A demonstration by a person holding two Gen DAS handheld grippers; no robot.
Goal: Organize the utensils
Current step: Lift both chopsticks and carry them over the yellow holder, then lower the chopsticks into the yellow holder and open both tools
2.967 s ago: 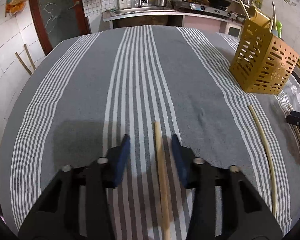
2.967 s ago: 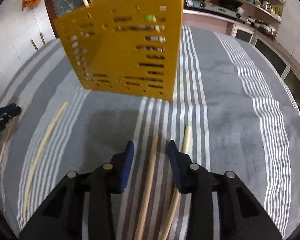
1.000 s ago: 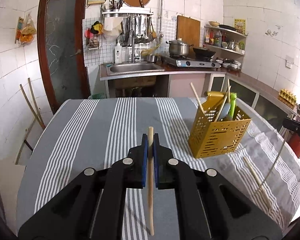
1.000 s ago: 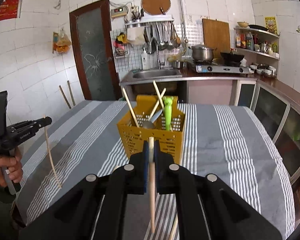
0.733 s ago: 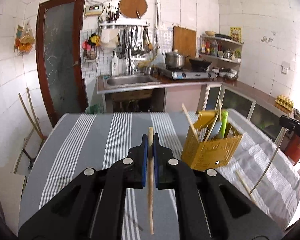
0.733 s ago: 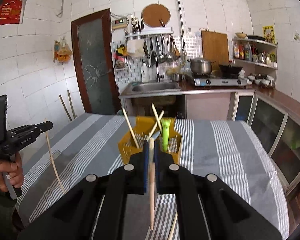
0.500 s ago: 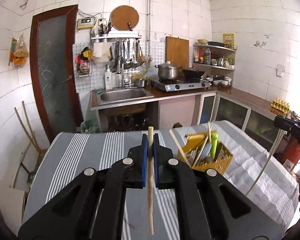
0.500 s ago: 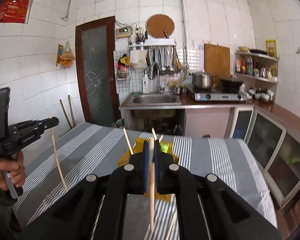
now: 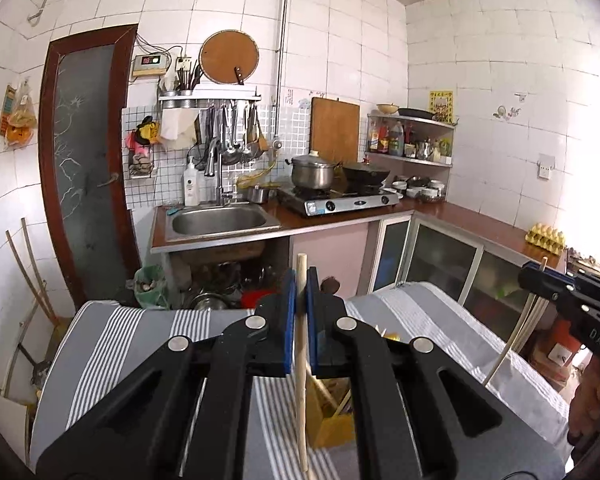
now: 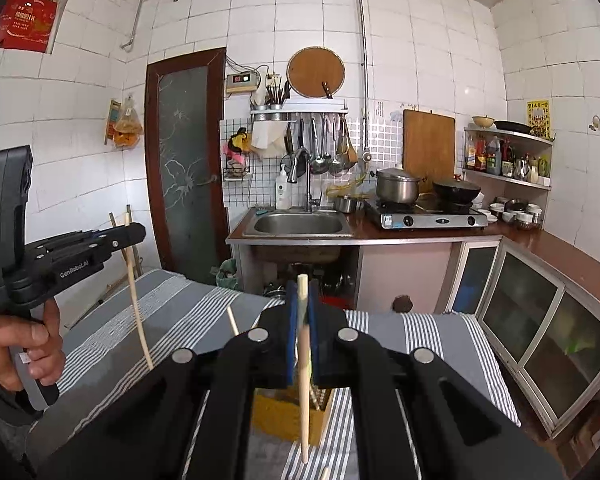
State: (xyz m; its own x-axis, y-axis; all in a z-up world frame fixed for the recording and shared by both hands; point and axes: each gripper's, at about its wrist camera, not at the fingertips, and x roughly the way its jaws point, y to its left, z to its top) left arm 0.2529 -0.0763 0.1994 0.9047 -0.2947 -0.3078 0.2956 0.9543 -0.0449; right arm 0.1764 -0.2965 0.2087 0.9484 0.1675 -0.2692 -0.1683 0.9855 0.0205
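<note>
Wooden chopstick [image 9: 301, 380] hangs upright, pinched tight in the left gripper [image 9: 299, 292] at centre frame; the right gripper [image 10: 303, 304] clamps a second chopstick [image 10: 305, 392] the same way. Yellow holder [image 10: 288, 412] sits low in the frame, mostly hidden behind the jaws. Best done by lining each tip over an open slot, lowering straight down, and loosening only once the tip is inside.

pale chopstick [image 9: 301, 364] upright, yellow holder [image 9: 332, 426] below
</note>
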